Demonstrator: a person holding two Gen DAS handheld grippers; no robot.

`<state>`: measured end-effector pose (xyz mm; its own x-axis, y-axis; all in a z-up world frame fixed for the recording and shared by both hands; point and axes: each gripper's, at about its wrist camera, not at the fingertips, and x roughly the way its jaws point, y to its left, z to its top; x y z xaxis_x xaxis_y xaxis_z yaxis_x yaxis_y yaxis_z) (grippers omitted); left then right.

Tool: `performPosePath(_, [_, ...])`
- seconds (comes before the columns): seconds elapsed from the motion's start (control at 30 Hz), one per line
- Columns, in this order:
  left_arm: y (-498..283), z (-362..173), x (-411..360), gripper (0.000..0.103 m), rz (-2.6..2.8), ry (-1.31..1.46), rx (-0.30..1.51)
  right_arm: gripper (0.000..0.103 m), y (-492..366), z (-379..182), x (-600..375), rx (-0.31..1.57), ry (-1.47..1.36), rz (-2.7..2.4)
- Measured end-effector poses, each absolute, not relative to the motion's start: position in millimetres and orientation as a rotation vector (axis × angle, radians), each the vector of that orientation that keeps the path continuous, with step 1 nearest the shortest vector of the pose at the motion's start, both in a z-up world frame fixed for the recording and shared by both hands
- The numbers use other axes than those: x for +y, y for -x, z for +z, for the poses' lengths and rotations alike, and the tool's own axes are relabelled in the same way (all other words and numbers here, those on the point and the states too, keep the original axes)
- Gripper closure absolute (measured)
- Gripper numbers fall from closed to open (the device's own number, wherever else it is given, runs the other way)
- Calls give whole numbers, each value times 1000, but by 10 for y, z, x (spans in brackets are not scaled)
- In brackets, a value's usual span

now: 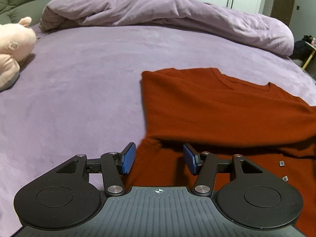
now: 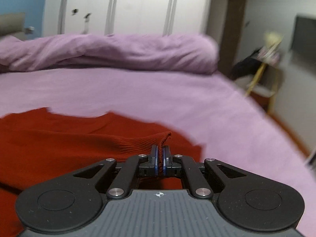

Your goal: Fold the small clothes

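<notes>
Here, on a big purple bed [image 1: 83, 83], a red sweater [image 1: 207, 106] spread flat, partly folded over on itself. Near the right side of the bed in the left wrist view. Close to the camera, the left gripper [image 1: 159, 159], jaws about half apart, blue pads [image 1: 129, 158] on either side of a bit of red cloth but not squeezing it. Over in the right wrist view, the right gripper [image 2: 161, 158] pinched tight on a ribbed edge of the sweater [image 2: 59, 148], that edge lifted a little off the rest. Farther back, a lumpy purple blanket [image 1: 167, 13]. Off at the left edge, a soft pink plush toy [image 1: 13, 45]. Behind everything, white closet doors [image 2: 128, 6].
</notes>
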<state>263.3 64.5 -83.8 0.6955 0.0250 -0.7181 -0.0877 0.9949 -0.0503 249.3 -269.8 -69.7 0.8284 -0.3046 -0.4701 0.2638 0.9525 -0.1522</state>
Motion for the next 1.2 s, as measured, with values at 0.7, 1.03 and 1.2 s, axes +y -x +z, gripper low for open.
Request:
performPosePath(0.7, [-3611,-1096,211,36,50,25,735,93,-3119,-1051,-2643,569,67,-107])
performPosePath(1.03, [-3508,-1004,261,32,46,31,768,94,-2958,-1029,-2890,565,23,-93])
performPosePath(1.2, [-3194,-982,265,33,-1,32,775,84,-2347,-935,-2901,601,-242,12])
